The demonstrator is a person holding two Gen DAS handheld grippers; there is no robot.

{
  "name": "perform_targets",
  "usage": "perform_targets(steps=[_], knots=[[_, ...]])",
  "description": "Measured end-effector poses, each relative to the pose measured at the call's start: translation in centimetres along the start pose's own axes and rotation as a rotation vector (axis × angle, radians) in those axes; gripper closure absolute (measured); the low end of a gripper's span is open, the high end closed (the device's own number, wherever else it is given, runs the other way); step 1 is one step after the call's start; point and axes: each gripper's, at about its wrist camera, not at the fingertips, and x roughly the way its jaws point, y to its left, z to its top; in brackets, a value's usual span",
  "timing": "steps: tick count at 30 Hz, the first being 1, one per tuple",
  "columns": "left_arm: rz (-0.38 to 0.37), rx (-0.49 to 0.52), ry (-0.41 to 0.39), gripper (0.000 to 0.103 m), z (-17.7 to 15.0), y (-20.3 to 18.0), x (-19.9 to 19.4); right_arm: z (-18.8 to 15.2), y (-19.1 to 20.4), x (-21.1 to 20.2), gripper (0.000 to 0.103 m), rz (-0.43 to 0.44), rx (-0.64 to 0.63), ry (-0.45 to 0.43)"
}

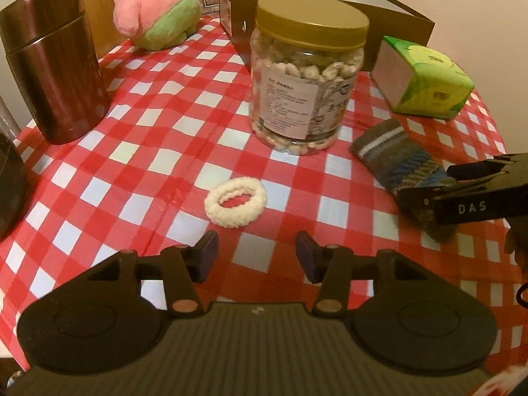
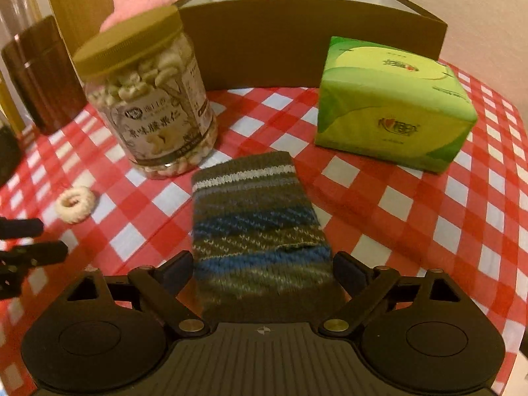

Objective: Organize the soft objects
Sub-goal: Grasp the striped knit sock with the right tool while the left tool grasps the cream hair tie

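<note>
A cream knitted scrunchie [image 1: 235, 201] lies on the checked tablecloth just ahead of my left gripper [image 1: 257, 252], which is open with nothing between its pads. A striped brown and blue knitted sock [image 2: 254, 217] lies flat on the cloth. My right gripper [image 2: 264, 270] is open and straddles the sock's near end, one pad on each side; the pads do not squeeze it. In the left wrist view the sock [image 1: 392, 161] and the right gripper [image 1: 462, 188] show at the right. A pink and green plush toy [image 1: 155, 10] sits at the back left.
A clear jar of nuts with a gold lid [image 1: 307, 82] stands mid-table. Behind it is an open brown box [image 2: 313, 39]. A green tissue pack [image 2: 392, 109] lies at the right, a dark brown canister [image 1: 52, 66] at the left. The table edge [image 1: 495, 125] curves close on the right.
</note>
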Motion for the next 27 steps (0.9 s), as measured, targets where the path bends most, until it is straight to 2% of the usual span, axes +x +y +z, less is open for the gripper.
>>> perform_targets(steps=[3, 5, 8, 10, 11, 22, 24, 25, 27], knots=[[-0.006, 0.007, -0.01, 0.051, 0.3, 0.4, 0.4, -0.1, 0.5, 0.6, 0.012, -0.025, -0.016, 0.008], [-0.008, 0.015, -0.017, 0.05, 0.5, 0.6, 0.5, -0.3, 0.7, 0.7, 0.016, -0.035, -0.032, 0.003], [-0.006, 0.027, -0.027, 0.047, 0.8, 0.7, 0.9, -0.5, 0.8, 0.4, 0.039, -0.034, -0.043, -0.023], [-0.006, 0.035, -0.025, 0.047, 0.9, 0.8, 1.4, -0.4, 0.9, 0.0, 0.067, -0.029, -0.049, -0.037], [-0.005, 0.038, -0.024, 0.047, 0.9, 0.9, 1.6, -0.2, 0.9, -0.1, 0.07, -0.031, -0.051, -0.038], [0.026, 0.04, -0.042, 0.049, 1.6, 1.4, 3.6, 0.4, -0.8, -1.1, 0.072, -0.017, 0.045, -0.044], [0.03, 0.047, -0.05, 0.054, 1.6, 1.2, 3.7, 0.4, -1.0, -1.3, 0.072, -0.012, 0.055, -0.045], [0.025, 0.049, -0.054, 0.061, 1.6, 1.1, 3.7, 0.4, -1.1, -1.4, 0.072, -0.006, 0.063, -0.047], [0.027, 0.046, -0.053, 0.067, 1.6, 0.8, 3.6, 0.3, -1.4, -1.6, 0.072, 0.004, 0.071, -0.051]])
